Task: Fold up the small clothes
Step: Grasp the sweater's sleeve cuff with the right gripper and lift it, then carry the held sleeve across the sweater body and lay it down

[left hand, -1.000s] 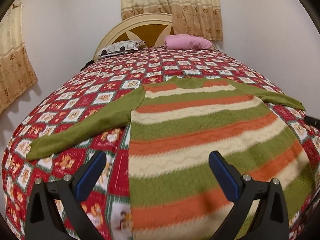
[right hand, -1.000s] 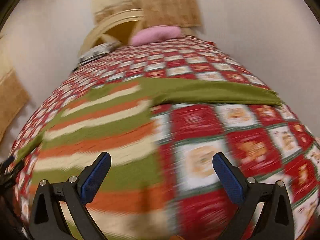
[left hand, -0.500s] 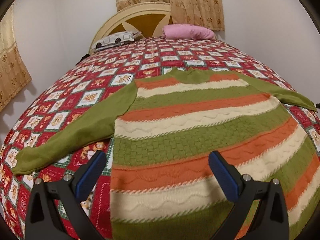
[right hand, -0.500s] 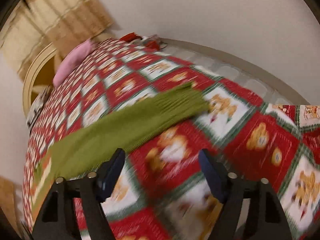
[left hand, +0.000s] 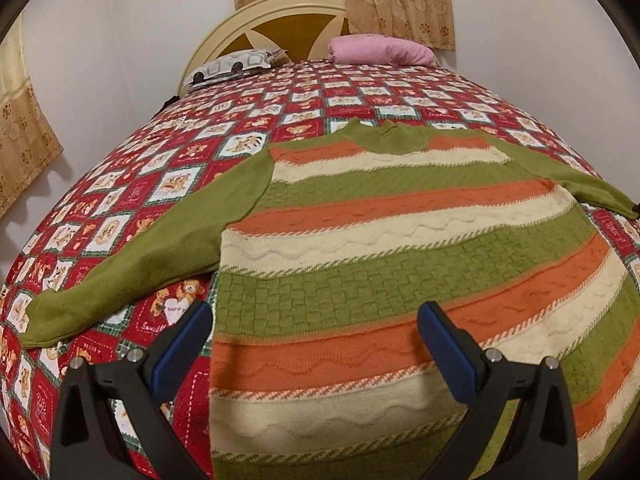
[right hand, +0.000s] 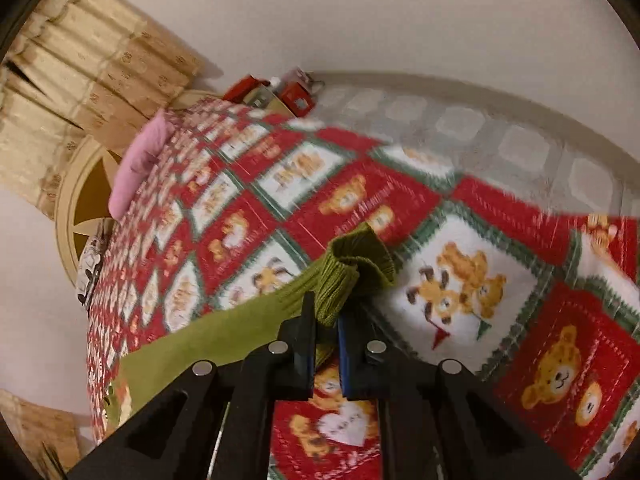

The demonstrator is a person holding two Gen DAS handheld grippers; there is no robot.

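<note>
Sweater (left hand: 392,248) is lying flat on the bed (left hand: 192,160), spread for folding. Right tongs (right hand: 326,344) are pinching the sleeve cuff (right hand: 352,272), ready to fold it; left tongs (left hand: 314,344) are hovering released.

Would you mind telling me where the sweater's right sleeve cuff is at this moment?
In the right wrist view, the cuff is pinched in the right tool, just above the bear-print bedspread.

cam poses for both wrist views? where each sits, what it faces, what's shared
Left wrist: low over the sweater's hem, facing the headboard; open left gripper in frame.
Right wrist: rolled, at the bedspread's right edge, facing the wall; right gripper shut on the sleeve cuff.
Shared: sweater, bedspread, pink pillow, headboard.
</note>
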